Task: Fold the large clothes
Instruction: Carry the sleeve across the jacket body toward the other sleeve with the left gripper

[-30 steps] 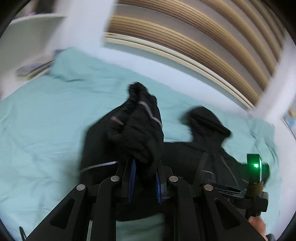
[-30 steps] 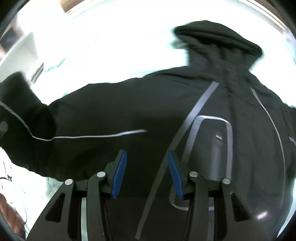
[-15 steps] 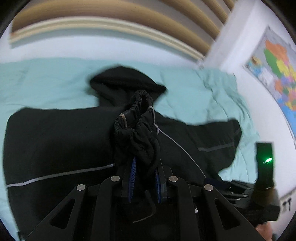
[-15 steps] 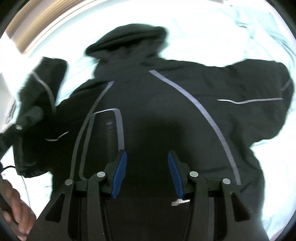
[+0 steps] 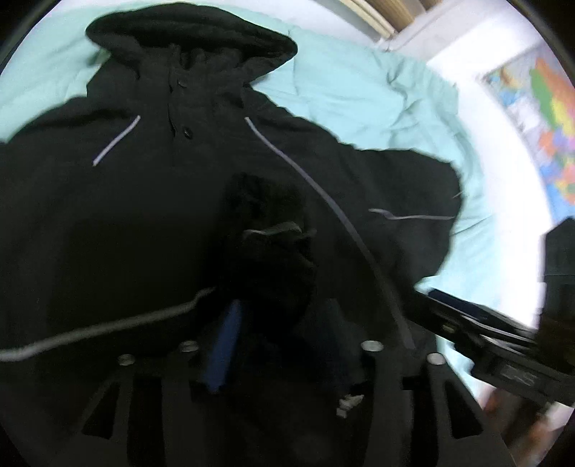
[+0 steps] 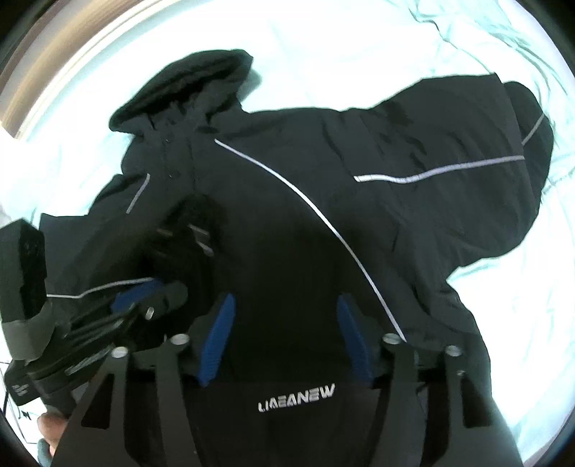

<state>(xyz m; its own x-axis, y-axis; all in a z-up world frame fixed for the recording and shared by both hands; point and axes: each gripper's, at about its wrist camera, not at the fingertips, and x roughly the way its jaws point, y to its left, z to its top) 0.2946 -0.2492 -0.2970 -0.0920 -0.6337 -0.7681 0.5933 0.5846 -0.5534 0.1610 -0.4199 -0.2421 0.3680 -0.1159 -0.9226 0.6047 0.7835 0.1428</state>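
Observation:
A large black hooded jacket (image 6: 287,201) with thin grey stripes lies front-up on a pale green bedspread (image 5: 341,89), hood (image 5: 190,32) at the far end. My left gripper (image 5: 273,323) is shut on the cuff of the jacket's sleeve (image 5: 266,230) and holds it over the jacket's chest; it also shows in the right wrist view (image 6: 143,301). My right gripper (image 6: 284,334) is open and empty above the jacket's lower front, near the white "LIAEANEW" lettering (image 6: 296,397). The other sleeve (image 6: 467,172) lies spread out to the right.
A slatted wooden headboard (image 5: 377,10) runs along the far side of the bed. A colourful wall map (image 5: 539,118) hangs on the white wall at the right. The right gripper's body (image 5: 503,341) shows at the right edge of the left wrist view.
My left gripper has carried the sleeve cuff from the left side across onto the jacket's chest and lower down. My right gripper has shifted right and stayed open.

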